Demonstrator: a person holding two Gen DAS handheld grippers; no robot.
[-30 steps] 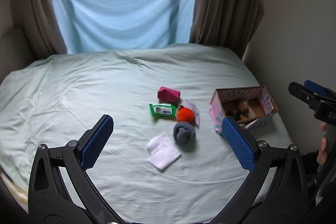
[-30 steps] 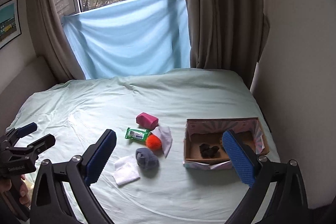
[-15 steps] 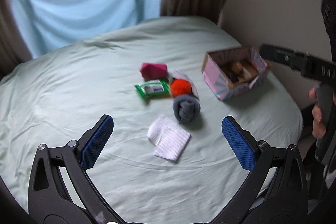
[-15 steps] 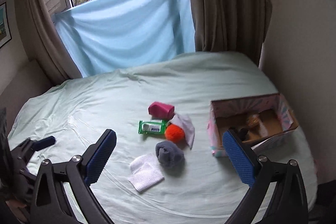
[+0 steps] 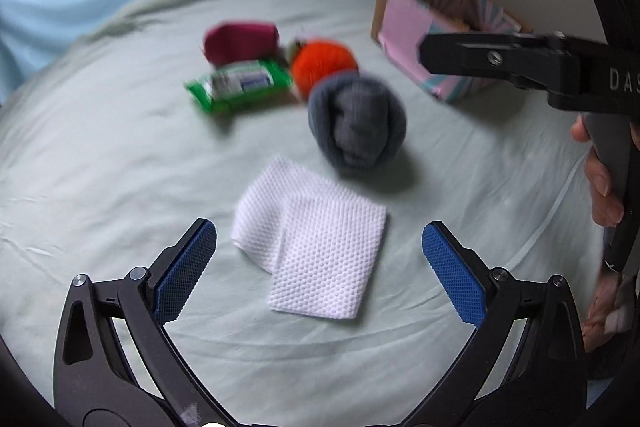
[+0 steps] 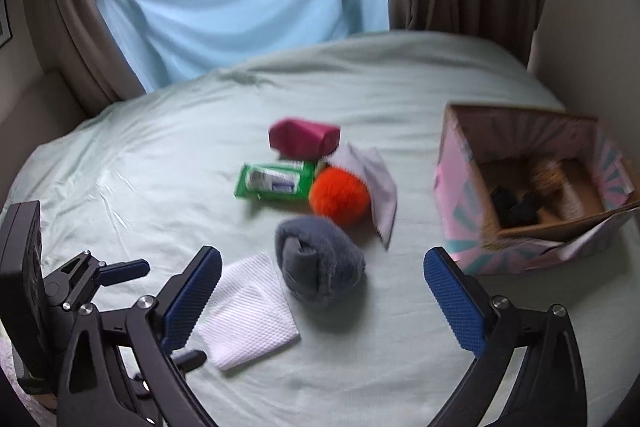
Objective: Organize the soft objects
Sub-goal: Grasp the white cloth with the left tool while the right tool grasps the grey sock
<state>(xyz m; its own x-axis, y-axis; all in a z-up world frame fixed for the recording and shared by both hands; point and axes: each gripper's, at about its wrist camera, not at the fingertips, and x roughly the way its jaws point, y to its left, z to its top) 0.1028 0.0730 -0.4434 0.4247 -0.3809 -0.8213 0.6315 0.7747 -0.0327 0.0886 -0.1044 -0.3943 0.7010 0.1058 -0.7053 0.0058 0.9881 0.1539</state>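
On the pale green bed sheet a small heap of soft things lies together, and the rolled grey sock serves as the marker for all of them. Just in front of the rolled grey sock, close to the camera, lies the folded white cloth, flat on the sheet. Behind the sock and touching it sits the orange pompom; to the left of that lies the green wipes pack, with the magenta pouch behind the pack. A pale grey cloth lies on the far right side of the pompom. Well to the right of the sock stands the pink cardboard box, open on top, with dark and brown items inside. The left gripper hangs over the white cloth with its jaws spread wide, empty. The right gripper hovers above the sock, jaws likewise wide apart and holding nothing.
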